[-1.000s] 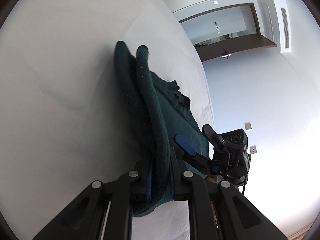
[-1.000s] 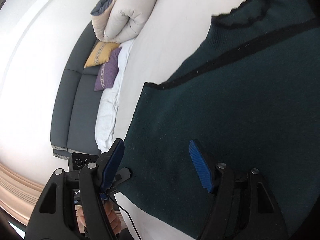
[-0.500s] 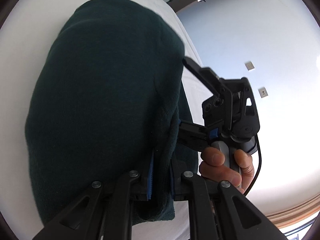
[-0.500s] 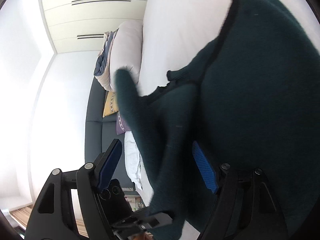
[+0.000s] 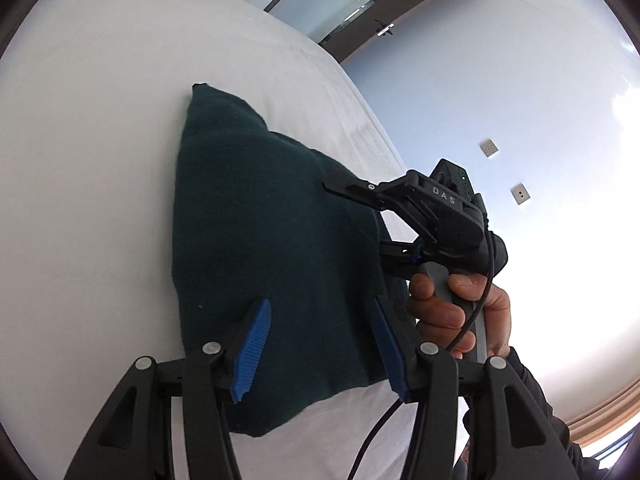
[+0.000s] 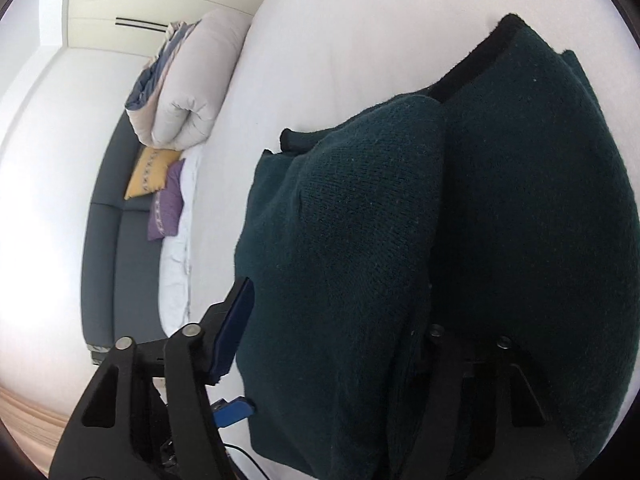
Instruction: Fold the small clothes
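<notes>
A dark green knit sweater (image 5: pixel 272 240) lies folded on a white bed (image 5: pixel 100 120). It has a black strip (image 6: pixel 476 64) along one edge. In the right wrist view, one part of the sweater lies folded over another, and the cloth fills most of that view.

The left claw (image 5: pixel 320 344) is spread wide. Its two blue pads (image 5: pixel 252 344) sit over the near end of the sweater with dark cloth showing between them. They are not pinching it.

The right claw (image 5: pixel 396 232) is just beside the right side of the sweater. A hand (image 5: pixel 460 312) holds its grey handle. One black finger (image 5: pixel 348 186) reaches out over the top of the cloth. The other finger (image 5: pixel 396 250) sits lower down, at the edge of the cloth. In the right wrist view, one blue pad (image 6: pixel 234 328) shows on the left and the other is hidden under the sweater. I cannot tell if this claw is pinching the cloth or just sitting around it.

At the far end of the bed there is a rolled-up pale quilt (image 6: pixel 192 88). Beside the bed stands a grey sofa (image 6: pixel 108 248) with a yellow pillow (image 6: pixel 150 172) and a purple pillow (image 6: pixel 166 204). The wall (image 5: pixel 500 92) is white with two small plates (image 5: pixel 490 147) on it.
</notes>
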Tool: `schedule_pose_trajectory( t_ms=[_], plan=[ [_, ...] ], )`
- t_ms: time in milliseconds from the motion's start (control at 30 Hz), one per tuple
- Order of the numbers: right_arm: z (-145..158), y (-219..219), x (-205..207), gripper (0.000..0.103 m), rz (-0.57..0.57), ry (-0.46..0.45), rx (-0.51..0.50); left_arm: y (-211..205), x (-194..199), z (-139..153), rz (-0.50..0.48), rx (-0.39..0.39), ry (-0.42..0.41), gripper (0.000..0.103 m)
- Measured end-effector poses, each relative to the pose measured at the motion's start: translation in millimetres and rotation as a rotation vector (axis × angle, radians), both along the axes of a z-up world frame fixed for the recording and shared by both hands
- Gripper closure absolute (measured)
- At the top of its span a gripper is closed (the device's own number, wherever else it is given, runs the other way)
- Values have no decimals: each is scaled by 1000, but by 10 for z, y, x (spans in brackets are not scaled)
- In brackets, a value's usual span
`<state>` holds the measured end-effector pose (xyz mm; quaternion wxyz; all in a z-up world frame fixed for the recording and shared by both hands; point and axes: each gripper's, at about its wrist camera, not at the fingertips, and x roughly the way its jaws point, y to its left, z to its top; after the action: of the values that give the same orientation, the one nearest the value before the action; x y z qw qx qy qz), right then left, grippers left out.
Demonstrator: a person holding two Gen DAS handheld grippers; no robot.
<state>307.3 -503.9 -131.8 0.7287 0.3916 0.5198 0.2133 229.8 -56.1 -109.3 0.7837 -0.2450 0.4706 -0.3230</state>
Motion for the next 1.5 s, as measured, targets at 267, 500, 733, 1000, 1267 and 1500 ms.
schedule_pose_trajectory(
  t_ms=[267, 500, 733, 1000, 1267, 1500],
  plan=[
    [436, -194, -17, 91, -12, -83, -141, -98, -38, 37, -33, 15, -32, 49],
    [108, -958, -32, 86, -77, 50, -218, -503, -88, -123, -97, 115, -27, 42],
    [121, -1180, -698, 55, -165, -16, -30, -504, -154, -170, -104, 152, -32, 41],
    [201, -1008, -1306, 90, -91, -22, -200, -888, -19, -152, -97, 179, -24, 40],
    [155, -1271, -1550, 91, -119, -28, -210, -1021, 12, -213, -115, 209, -25, 38],
    [-50, -1430, -1627, 86, -176, -43, -60, -912, -32, -76, -89, 177, -45, 38]
  ],
)
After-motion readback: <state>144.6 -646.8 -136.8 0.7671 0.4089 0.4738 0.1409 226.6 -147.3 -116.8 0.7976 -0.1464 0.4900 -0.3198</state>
